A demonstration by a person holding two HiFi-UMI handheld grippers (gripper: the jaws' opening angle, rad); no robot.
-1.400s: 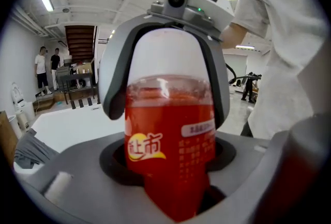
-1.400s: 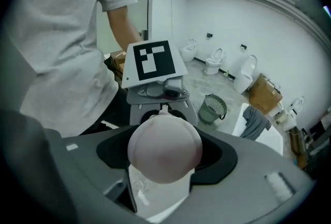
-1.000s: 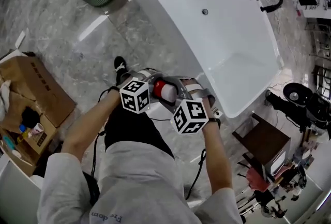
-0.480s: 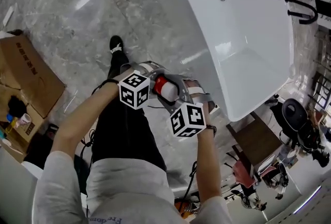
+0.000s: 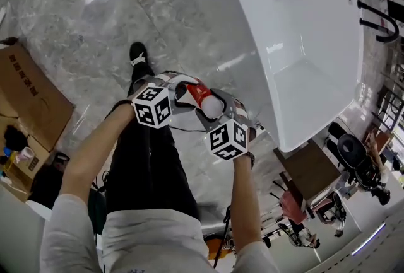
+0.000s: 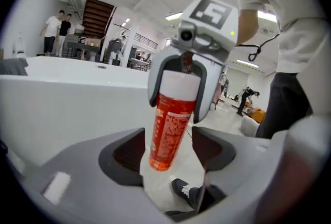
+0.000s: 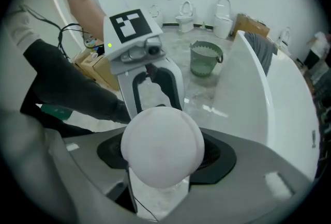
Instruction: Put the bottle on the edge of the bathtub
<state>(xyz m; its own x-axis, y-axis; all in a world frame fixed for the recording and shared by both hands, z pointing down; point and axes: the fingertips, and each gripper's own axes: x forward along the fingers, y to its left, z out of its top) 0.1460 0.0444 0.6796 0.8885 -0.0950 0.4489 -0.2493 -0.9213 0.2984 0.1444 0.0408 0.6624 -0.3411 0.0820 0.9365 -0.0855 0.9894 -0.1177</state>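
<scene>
The bottle (image 5: 201, 96) has an orange body (image 6: 173, 124) and a white rounded cap (image 7: 161, 150). My right gripper (image 5: 211, 106) is shut on its white upper part, seen head-on in the left gripper view as the right gripper (image 6: 179, 91). My left gripper (image 5: 183, 90) faces it and stands open. The bottle's orange base hangs between the left jaws with a gap on each side. The white bathtub (image 5: 303, 45) lies to the right, its near rim (image 7: 258, 93) beside the grippers.
A cardboard box (image 5: 25, 95) sits on the marble floor at the left. A green basket (image 7: 206, 59) stands by the tub's far end. A black faucet (image 5: 379, 13) is on the tub's far side, and a dark stool (image 5: 309, 168) is near the tub's close end.
The person has stepped closer to the tub. Both grippers and the bottle stay in front of the body, and the left gripper has shifted slightly left, away from the right one.
</scene>
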